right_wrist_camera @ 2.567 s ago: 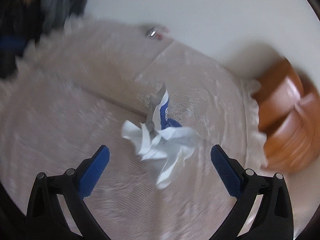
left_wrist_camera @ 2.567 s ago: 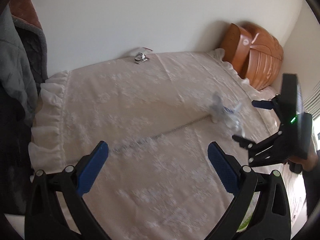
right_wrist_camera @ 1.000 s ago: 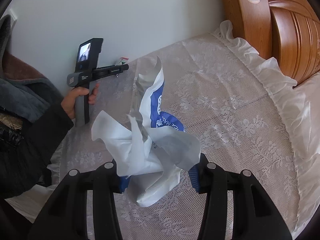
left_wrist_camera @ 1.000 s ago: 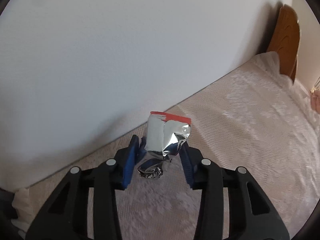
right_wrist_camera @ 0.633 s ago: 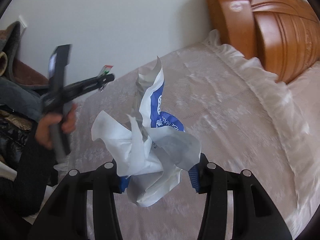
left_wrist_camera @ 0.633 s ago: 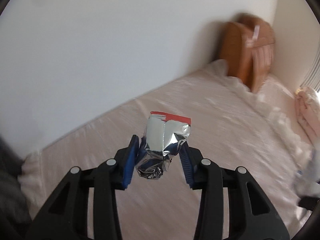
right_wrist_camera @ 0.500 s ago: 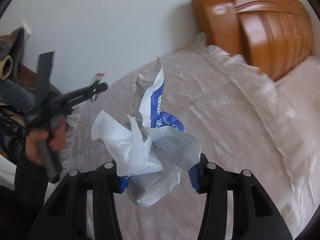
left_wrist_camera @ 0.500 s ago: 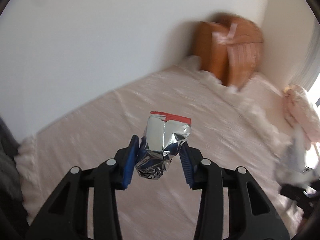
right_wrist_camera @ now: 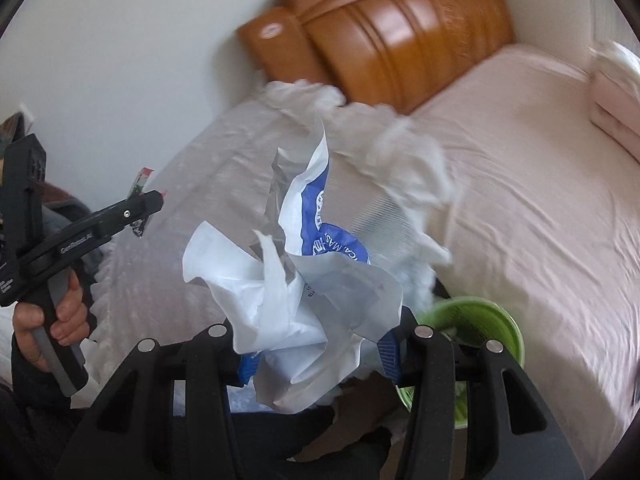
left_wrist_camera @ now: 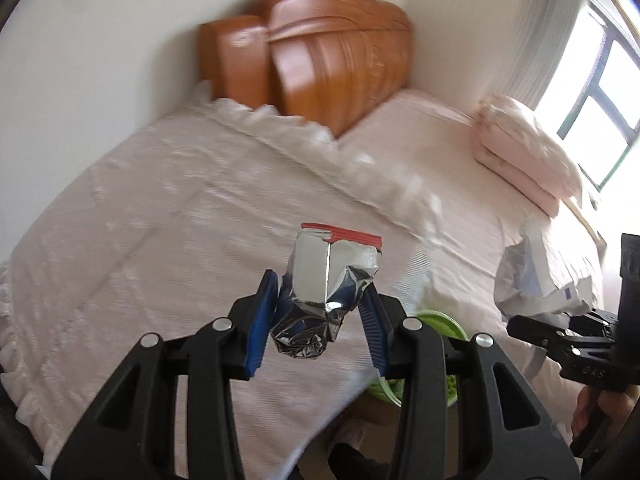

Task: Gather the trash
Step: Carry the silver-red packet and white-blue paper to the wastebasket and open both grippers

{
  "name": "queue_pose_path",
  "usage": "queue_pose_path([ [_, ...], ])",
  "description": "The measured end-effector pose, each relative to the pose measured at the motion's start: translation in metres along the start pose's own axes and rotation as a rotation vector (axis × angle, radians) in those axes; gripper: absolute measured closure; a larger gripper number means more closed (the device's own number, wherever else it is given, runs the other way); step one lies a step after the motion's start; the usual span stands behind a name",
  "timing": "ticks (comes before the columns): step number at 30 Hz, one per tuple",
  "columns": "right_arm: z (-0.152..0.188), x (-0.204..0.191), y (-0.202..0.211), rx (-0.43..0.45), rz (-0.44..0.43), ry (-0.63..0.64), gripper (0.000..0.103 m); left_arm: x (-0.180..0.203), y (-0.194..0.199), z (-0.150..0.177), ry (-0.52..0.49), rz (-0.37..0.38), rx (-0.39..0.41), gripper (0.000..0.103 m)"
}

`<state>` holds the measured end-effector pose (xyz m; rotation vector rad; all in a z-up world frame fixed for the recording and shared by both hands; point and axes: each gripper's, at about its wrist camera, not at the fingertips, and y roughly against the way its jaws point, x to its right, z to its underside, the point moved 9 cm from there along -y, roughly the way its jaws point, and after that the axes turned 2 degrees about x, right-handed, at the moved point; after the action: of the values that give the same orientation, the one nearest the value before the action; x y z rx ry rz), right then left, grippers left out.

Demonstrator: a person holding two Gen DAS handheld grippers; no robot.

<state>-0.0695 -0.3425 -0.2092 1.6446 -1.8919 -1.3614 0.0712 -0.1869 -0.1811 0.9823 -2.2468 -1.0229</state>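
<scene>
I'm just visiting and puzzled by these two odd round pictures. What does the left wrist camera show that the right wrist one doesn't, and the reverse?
Only the left wrist view shows the window and the foil wrapper close up, clamped in the left gripper.

Only the right wrist view shows the blue print on the white wrapper held by the right gripper, and the person's left hand.

Both show the bed, the wooden headboard, the green bin, and both pieces of trash.

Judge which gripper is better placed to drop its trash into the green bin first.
Right, probably. The right gripper, shut on the crumpled white-and-blue plastic wrapper, has the green mesh bin just beside its right jaw. The left gripper, holding the silver foil wrapper, sees the bin partly hidden.
</scene>
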Motion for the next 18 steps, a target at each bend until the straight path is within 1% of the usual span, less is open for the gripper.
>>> queue_pose_path([
  [2, 0.002, 0.014, 0.008, 0.018, 0.008, -0.021, 0.055, 0.024, 0.0, 0.003, -0.04, 0.012, 0.001, 0.063],
  [7, 0.007, 0.038, 0.031, 0.072, 0.028, -0.066, 0.054, 0.07, -0.003, 0.011, -0.125, 0.045, -0.009, 0.063],
  [14, 0.02, 0.08, 0.058, 0.102, 0.07, -0.136, 0.054, 0.137, -0.019, 0.026, -0.223, 0.118, -0.058, 0.062],
  [18, 0.031, 0.104, 0.072, 0.11, 0.103, -0.175, 0.054, 0.166, -0.032, 0.039, -0.273, 0.147, -0.089, 0.062],
])
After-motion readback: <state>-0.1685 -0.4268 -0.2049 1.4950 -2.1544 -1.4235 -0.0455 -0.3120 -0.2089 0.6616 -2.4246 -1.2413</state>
